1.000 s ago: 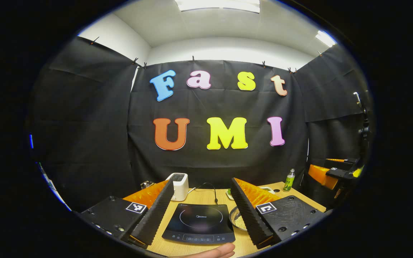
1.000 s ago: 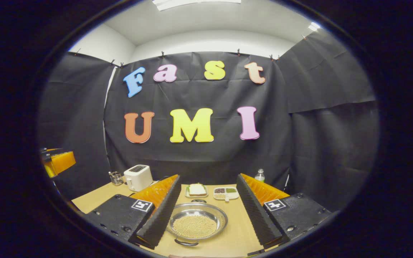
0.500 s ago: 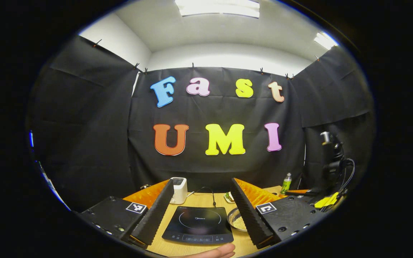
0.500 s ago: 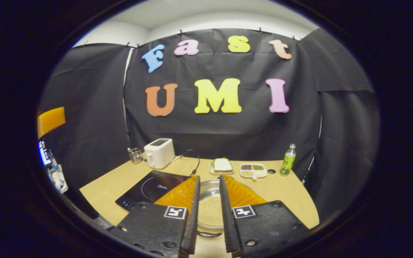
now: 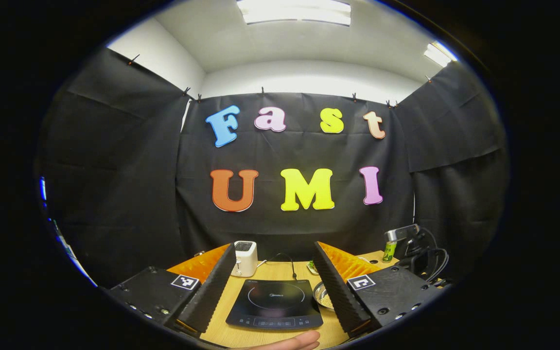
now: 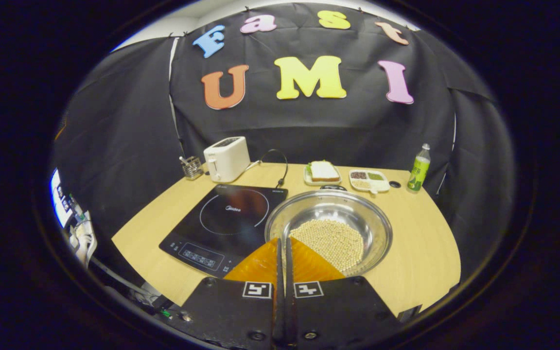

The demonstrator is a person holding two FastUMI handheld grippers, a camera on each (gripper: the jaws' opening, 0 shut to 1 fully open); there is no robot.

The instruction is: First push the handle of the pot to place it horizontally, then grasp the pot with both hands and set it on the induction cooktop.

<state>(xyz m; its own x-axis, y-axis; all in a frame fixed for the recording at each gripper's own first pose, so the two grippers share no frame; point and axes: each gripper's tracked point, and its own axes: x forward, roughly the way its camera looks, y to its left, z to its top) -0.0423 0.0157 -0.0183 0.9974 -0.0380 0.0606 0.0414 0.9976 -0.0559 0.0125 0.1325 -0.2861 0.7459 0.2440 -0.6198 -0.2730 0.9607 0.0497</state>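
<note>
Wooden table (image 6: 421, 253), pot (image 6: 328, 233) holding beans (image 6: 331, 240), left fingers (image 5: 212, 287) wide, right fingers (image 6: 282, 262) together.

Toaster (image 6: 226, 158), bottle (image 6: 419, 167), sandwich plate (image 6: 323, 172).

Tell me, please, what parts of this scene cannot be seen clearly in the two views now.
- Pot near handle, right gripper view: hidden behind the right gripper, whose fingers are closed together.
- Pot, left gripper view: mostly hidden by the open left gripper's finger.
- Induction cooktop panel markings: too small.
</note>
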